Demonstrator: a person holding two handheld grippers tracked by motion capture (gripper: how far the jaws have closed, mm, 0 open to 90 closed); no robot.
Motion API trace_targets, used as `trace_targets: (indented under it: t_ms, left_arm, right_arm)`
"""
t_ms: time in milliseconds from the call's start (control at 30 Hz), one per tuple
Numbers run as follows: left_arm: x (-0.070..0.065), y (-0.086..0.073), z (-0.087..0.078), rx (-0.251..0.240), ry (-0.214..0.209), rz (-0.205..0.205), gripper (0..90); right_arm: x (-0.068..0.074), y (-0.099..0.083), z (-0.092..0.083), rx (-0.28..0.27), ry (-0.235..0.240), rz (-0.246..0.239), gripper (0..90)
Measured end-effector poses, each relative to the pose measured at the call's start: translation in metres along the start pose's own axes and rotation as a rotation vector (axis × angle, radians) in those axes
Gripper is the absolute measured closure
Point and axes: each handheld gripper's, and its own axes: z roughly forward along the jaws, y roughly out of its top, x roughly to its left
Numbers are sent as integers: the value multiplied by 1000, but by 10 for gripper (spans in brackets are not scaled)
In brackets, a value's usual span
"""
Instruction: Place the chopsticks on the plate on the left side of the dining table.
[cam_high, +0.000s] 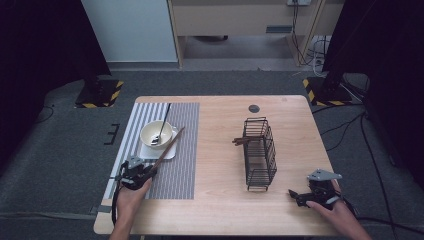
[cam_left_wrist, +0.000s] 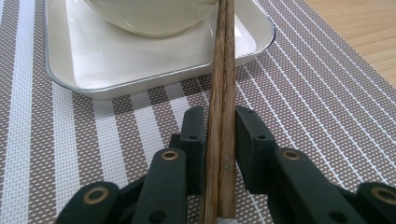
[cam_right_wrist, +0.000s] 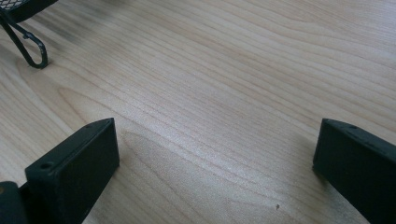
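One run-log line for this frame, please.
left gripper: jaws shut on chopsticks beside tray | right gripper: jaws open, nothing between, over table | wire rack: untouched

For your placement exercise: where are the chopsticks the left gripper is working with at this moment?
In the high view the chopsticks sit at the left, slanting over the striped mat beside the bowl; the left gripper is clamped on their near end.

black claws (cam_left_wrist: 219, 140), brass rivets, grey three-cornered plate (cam_high: 324, 175), bare forearms.
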Motion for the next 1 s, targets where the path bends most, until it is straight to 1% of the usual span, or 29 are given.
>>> trace_targets:
  t_ms: [133, 333, 467, 567, 633, 733, 800, 1000]
  left_arm:
    - [1, 0, -1, 6, 5, 15, 730]
    - [2, 1, 0, 2, 9, 20, 710]
    - [1, 1, 0, -2, 11, 18, 666]
    - [1, 2, 0, -2, 7, 20, 697]
    - [0, 3, 0, -1, 11, 22, 709]
    - [0, 4, 0, 1, 21, 38, 712]
    - [0, 4, 0, 4, 35, 51, 703]
    - [1, 4, 0, -1, 56, 60, 673]
  right_arm:
    - [0, 0, 0, 0, 0, 0, 2]
    - [0, 0, 0, 0, 0, 0, 2]
    - [0, 0, 0, 0, 0, 0, 2]
    - [0, 0, 0, 0, 0, -1, 2]
    - [0, 0, 0, 0, 0, -1, 2]
    - [0, 0, 0, 0, 0, -1, 2]
    - [0, 0, 0, 0, 0, -1, 2]
    - [0, 0, 0, 0, 0, -1, 2]
